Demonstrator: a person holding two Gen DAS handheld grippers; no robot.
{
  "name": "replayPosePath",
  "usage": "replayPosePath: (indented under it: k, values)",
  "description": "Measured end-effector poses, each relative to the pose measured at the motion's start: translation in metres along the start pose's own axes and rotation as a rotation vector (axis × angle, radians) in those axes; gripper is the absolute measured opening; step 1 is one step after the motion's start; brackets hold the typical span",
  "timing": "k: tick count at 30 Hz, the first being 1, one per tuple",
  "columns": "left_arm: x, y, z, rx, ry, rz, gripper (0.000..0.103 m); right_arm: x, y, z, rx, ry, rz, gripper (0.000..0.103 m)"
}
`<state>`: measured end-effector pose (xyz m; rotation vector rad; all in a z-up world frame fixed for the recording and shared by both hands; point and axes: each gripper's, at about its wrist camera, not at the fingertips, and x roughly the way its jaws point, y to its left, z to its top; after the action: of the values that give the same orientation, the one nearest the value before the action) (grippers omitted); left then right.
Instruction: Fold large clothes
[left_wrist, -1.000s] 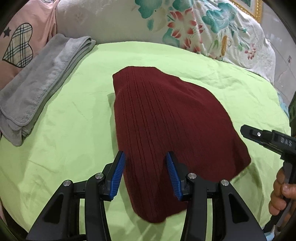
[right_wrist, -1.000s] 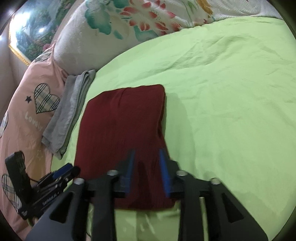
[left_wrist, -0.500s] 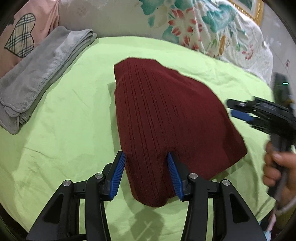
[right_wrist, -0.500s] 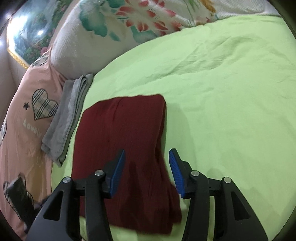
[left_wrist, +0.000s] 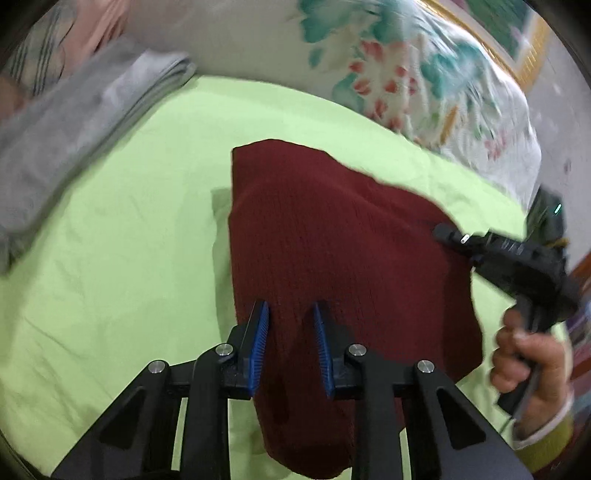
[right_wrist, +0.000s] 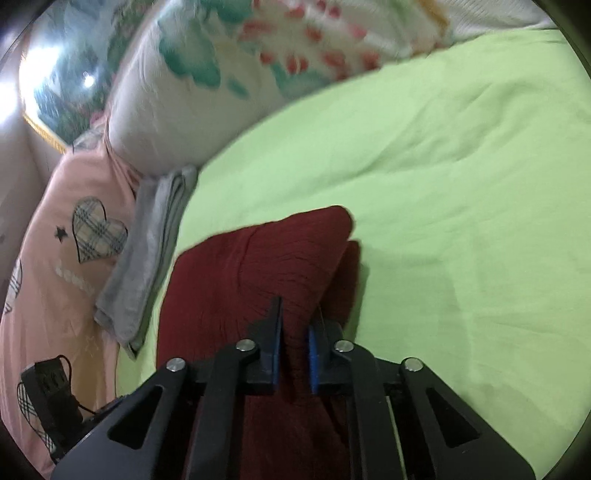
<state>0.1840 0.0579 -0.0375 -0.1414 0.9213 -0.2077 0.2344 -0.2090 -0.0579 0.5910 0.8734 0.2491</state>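
A dark red ribbed knit garment lies folded on the green bedsheet. My left gripper has its jaws narrowed onto the garment's near edge, cloth between the blue pads. My right gripper is shut on the garment near its right edge, the cloth bunched and lifted between its pads. The right gripper also shows in the left wrist view, held in a hand over the garment's right side.
A folded grey towel lies at the left of the bed, also seen in the right wrist view. A floral pillow and a pink heart-print pillow line the head of the bed. Green sheet spreads to the right.
Both grippers have closed on the garment; the right one was open half a second ago. The garment's right edge now bunches upward. The right gripper moved in over the cloth.
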Motion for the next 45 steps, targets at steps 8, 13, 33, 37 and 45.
replayPosePath:
  k: [8, 13, 33, 37, 45]
  values:
    - [0.019, -0.015, 0.000, 0.072, 0.021, 0.061, 0.025, 0.028, -0.016, -0.007, 0.031, 0.089, -0.062, 0.014]
    - [0.006, -0.005, -0.005, 0.045, 0.013, 0.036, 0.025, -0.002, 0.000, -0.009, -0.008, 0.067, -0.073, 0.023]
    - [-0.009, 0.002, -0.069, 0.124, 0.022, 0.011, 0.058, -0.023, -0.004, -0.091, -0.144, 0.168, -0.115, 0.021]
    - [-0.007, 0.002, -0.071, 0.131, 0.021, 0.031, 0.061, -0.023, -0.002, -0.092, -0.148, 0.170, -0.122, 0.021]
    - [-0.036, 0.015, -0.074, 0.034, -0.011, -0.004, 0.060, -0.058, 0.016, -0.100, -0.169, 0.148, -0.102, 0.027]
